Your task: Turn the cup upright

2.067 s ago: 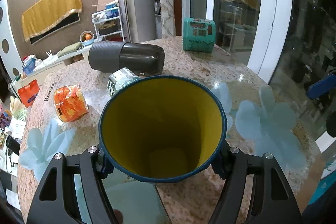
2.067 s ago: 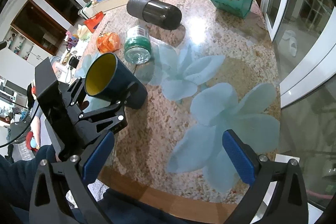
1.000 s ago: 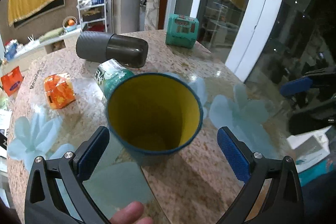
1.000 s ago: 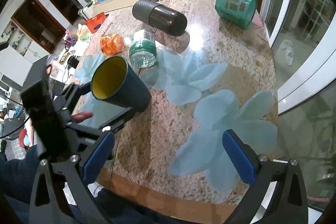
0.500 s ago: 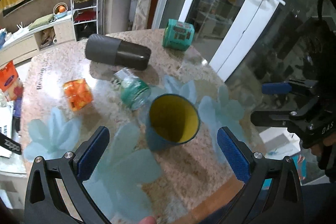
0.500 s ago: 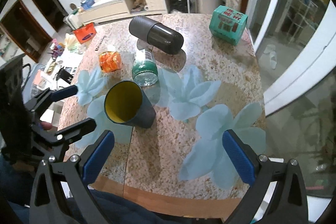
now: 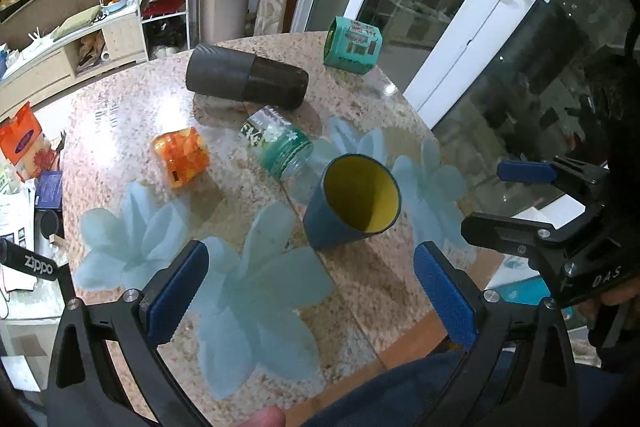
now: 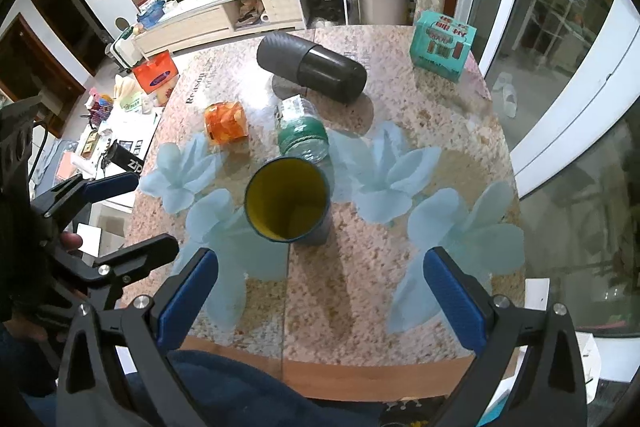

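Now, status at this moment:

cup: blue cup (image 8: 286,201) with yellow inside stands upright on the worktop (image 8: 420,115), mouth up, nothing touching it. Sits near the middle, toward the near edge, on the seam between the pale blue flower prints.

left gripper: left gripper (image 7: 310,293) has jaws spread wide, holding nothing. It hangs above the near edge, well apart from the cup (image 7: 352,205). Also visible at the left of the right wrist view (image 8: 120,211).

right gripper: right gripper (image 8: 320,299) also spread wide and empty, above the near edge, the cup centred beyond its fingers. Seen at the right of the left wrist view (image 7: 516,201).

bottle: green-labelled clear bottle (image 8: 302,133) lies on its side just beyond the cup, very close; cannot tell if they touch.

flask: dark grey flask (image 8: 312,67) lies on its side farther back.

orange pack: orange packet (image 8: 225,122) lies left of the bottle.

box: teal box (image 8: 442,45) at the far right corner, well apart from everything else.
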{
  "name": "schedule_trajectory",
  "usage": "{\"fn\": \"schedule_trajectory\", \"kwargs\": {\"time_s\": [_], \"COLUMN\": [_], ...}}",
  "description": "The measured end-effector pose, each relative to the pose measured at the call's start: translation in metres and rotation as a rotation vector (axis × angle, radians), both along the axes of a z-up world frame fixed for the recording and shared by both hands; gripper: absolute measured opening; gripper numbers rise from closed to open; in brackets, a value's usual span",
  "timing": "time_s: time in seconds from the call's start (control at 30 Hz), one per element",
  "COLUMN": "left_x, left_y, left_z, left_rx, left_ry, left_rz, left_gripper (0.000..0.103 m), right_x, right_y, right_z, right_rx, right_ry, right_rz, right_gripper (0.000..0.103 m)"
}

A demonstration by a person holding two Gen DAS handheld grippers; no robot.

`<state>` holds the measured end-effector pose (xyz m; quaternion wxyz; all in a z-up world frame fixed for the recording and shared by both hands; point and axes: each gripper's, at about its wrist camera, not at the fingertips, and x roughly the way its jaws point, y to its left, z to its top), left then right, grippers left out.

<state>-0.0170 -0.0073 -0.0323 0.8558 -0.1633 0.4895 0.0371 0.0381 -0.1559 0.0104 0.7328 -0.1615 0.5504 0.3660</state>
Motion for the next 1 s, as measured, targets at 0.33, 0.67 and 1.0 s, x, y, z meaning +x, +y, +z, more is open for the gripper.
{"fn": "schedule_trajectory", "kwargs": {"time_s": [0.33,0.67,1.0], "left_x": [-0.014,-0.019,-0.02], "left_y": [0.015,0.022,0.02], "left_z": [-0.002,0.003,0.003], "left_rx": [0.016,0.007,-0.012], "left_ry": [0.014,0.0,-0.018], "left_rz": [-0.004,-0.03,-0.053], "left_gripper": [0.103,0.103,0.103], "right_x": [-0.019,-0.029,-0.034], "right_y": [0.013,0.019,0.015], "right_z": [-0.001,0.005,0.008], "right_rx": [0.013,0.006,-0.004], "right_ry": [-0.014,-0.03,-0.04], "right_rz": [-0.034,-0.058,-0.083], "right_gripper": [0.103,0.103,0.103]}}
